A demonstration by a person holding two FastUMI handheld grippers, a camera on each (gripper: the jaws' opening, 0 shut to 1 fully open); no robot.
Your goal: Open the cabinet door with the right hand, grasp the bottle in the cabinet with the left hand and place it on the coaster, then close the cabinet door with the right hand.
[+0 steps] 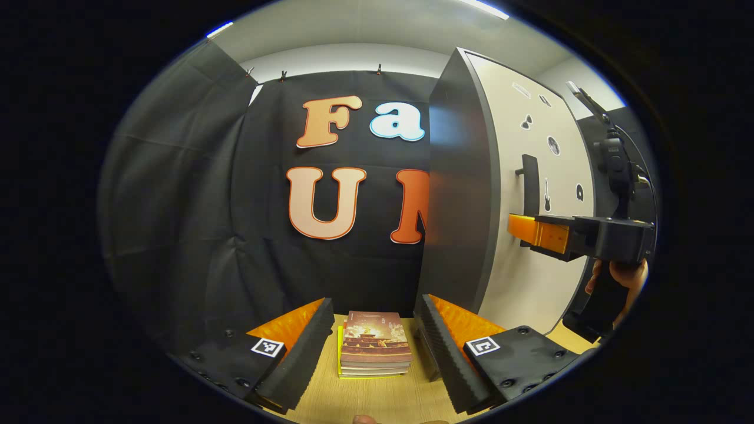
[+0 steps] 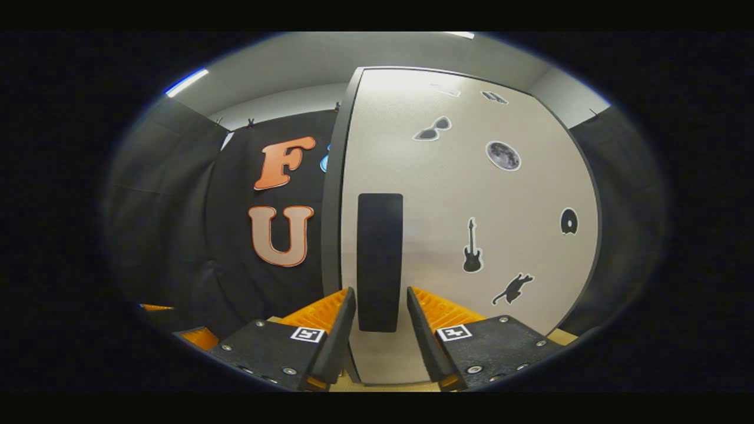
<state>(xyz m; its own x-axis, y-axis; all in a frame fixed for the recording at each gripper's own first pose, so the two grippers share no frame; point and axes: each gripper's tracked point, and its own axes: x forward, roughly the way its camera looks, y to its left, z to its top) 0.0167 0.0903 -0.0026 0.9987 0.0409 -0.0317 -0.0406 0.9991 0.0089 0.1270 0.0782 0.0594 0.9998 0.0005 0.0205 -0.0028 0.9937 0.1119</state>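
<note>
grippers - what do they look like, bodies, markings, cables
The left gripper has two ridged fingers on matte black blocks with screws, each bearing a square black-and-white marker tag. The right gripper is built alike. In the left gripper view its boxy black body carries a black upright mount with thin cables.

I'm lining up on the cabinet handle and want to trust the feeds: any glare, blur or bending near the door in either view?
Left gripper view: fisheye bows the cabinet door edge; the stack of books looks sharp, no glare. Right gripper view: softer overall, the handle a flat dark bar between the right hand-held gripper fingers; the door's upper part is brightly lit, its outline curved.
</note>
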